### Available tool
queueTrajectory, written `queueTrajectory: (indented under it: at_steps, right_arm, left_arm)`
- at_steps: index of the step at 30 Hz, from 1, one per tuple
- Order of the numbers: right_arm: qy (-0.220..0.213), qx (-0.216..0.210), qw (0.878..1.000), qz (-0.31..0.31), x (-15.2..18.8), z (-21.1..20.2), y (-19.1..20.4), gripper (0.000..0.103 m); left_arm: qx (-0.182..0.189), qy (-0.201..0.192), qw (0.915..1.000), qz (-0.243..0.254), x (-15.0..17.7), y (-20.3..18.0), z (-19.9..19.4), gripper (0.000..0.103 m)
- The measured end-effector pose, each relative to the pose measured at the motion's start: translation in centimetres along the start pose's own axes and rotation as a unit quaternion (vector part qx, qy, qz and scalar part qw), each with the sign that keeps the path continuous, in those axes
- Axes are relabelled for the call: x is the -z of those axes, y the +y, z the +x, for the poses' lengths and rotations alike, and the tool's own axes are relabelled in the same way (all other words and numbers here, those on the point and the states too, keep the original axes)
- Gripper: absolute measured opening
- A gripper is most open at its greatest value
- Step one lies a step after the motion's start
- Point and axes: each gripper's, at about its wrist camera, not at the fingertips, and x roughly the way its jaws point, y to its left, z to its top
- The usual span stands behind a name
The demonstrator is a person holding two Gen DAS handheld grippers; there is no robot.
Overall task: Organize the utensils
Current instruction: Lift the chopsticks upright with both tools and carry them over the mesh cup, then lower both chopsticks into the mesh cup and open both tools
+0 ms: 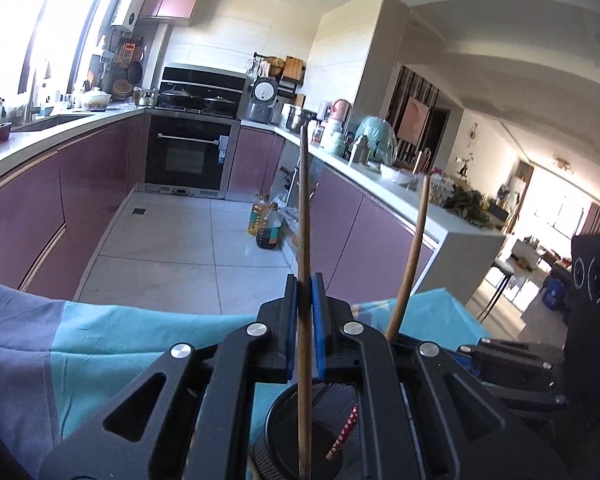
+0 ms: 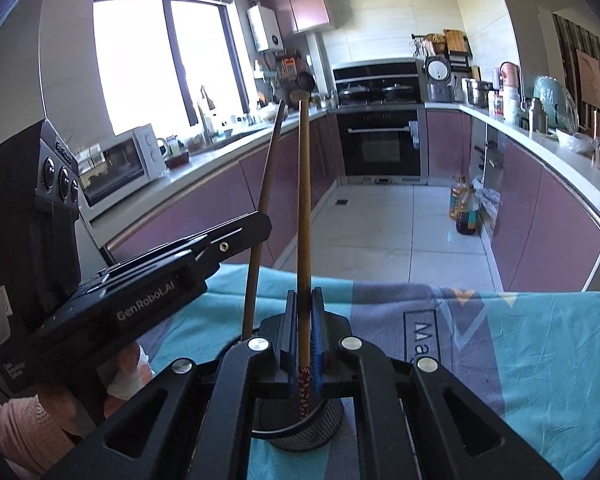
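Note:
My left gripper [image 1: 304, 312] is shut on a brown wooden chopstick [image 1: 303, 216] that stands upright, its lower end inside a black mesh holder [image 1: 332, 400] on the table. My right gripper [image 2: 305, 320] is shut on a second chopstick [image 2: 304, 200] with a red patterned lower end, also upright, dipping into the same holder [image 2: 316, 424]. Each view shows the other gripper's chopstick leaning beside its own: in the left wrist view [image 1: 412, 256], in the right wrist view [image 2: 262, 216]. The left gripper's body [image 2: 120, 304] sits left of the right one.
The table wears a turquoise and grey cloth [image 2: 520, 344]. Beyond its far edge lie a tiled kitchen floor [image 1: 172, 240], purple cabinets [image 1: 40, 208], an oven [image 1: 188, 156] and oil bottles [image 1: 266, 226] on the floor.

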Motion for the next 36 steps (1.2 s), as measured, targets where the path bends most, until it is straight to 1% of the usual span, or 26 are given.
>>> queueTrajectory:
  at_steps: [2, 5, 7, 10, 12, 14, 15, 17, 22, 24, 27, 28, 30, 32, 34, 36]
  right_arm:
    - [0.013, 0.001, 1.0, 0.001, 0.3, 0.6, -0.2, 0.006]
    - [0.026, 0.0, 1.0, 0.01, 0.6, 1.3, -0.6, 0.006]
    - [0.028, 0.002, 0.999, 0.016, 0.5, 1.7, -0.8, 0.008]
    - [0.027, 0.006, 0.999, 0.021, 0.5, 1.9, -0.8, 0.008]
    - [0.024, 0.009, 0.999, 0.024, 0.6, 1.8, -0.7, 0.008]
    - [0.023, 0.008, 0.999, 0.026, 0.6, 1.7, -0.6, 0.011]
    - [0.021, 0.009, 0.999, 0.027, 0.7, 1.5, -0.7, 0.013]
    - [0.017, 0.008, 0.999, 0.029, 0.9, 1.2, -0.7, 0.021]
    - [0.003, -0.001, 1.0, 0.024, 1.6, -0.4, -0.2, 0.027]
    - [-0.004, -0.007, 1.0, 0.018, 1.9, -1.3, 0.2, 0.029]
    - [-0.013, -0.035, 0.999, 0.01, 2.6, -3.0, 1.0, 0.031]
    - [-0.012, -0.053, 0.998, 0.009, 3.0, -3.6, 1.3, 0.032]
    - [-0.003, -0.079, 0.997, 0.005, 3.8, -4.2, 1.9, 0.033]
    - [0.013, -0.091, 0.996, -0.004, 5.0, -4.4, 2.6, 0.033]
    - [0.032, -0.09, 0.995, -0.01, 6.2, -4.0, 3.2, 0.033]
    - [0.06, -0.08, 0.995, -0.012, 7.5, -2.9, 3.7, 0.033]
  left_arm:
    - [-0.003, 0.017, 0.9998, 0.008, 1.5, 0.2, 0.4, 0.008]
    - [-0.008, 0.04, 0.999, 0.02, 2.7, 0.4, 1.1, 0.008]
    - [-0.007, 0.064, 0.9977, 0.024, 3.5, 0.9, 1.5, 0.01]
    - [-0.011, 0.081, 0.996, 0.035, 4.2, 1.1, 2.0, 0.013]
    - [-0.014, 0.086, 0.9955, 0.036, 4.2, 1.4, 2.1, 0.026]
    - [-0.012, 0.089, 0.9952, 0.039, 4.1, 1.8, 1.7, 0.031]
    - [-0.013, 0.087, 0.9953, 0.039, 3.9, 2.1, 1.3, 0.031]
    - [-0.012, 0.083, 0.9957, 0.04, 4.0, 2.4, 0.4, 0.032]
    - [-0.01, 0.077, 0.9963, 0.036, 3.1, 4.8, -2.2, 0.034]
    - [-0.008, 0.072, 0.9964, 0.044, 2.8, 5.4, -3.8, 0.039]
    - [-0.004, 0.067, 0.9967, 0.045, 3.0, 6.7, -6.2, 0.041]
    - [-0.003, 0.068, 0.9966, 0.046, 3.2, 7.1, -7.0, 0.041]
    - [-0.012, 0.074, 0.9958, 0.053, 4.0, 7.9, -8.4, 0.041]
    - [-0.019, 0.09, 0.9941, 0.057, 5.2, 8.8, -9.2, 0.042]
    - [-0.031, 0.104, 0.9924, 0.059, 6.6, 9.9, -9.9, 0.042]
    - [-0.032, 0.125, 0.9902, 0.054, 8.0, 10.9, -10.2, 0.042]
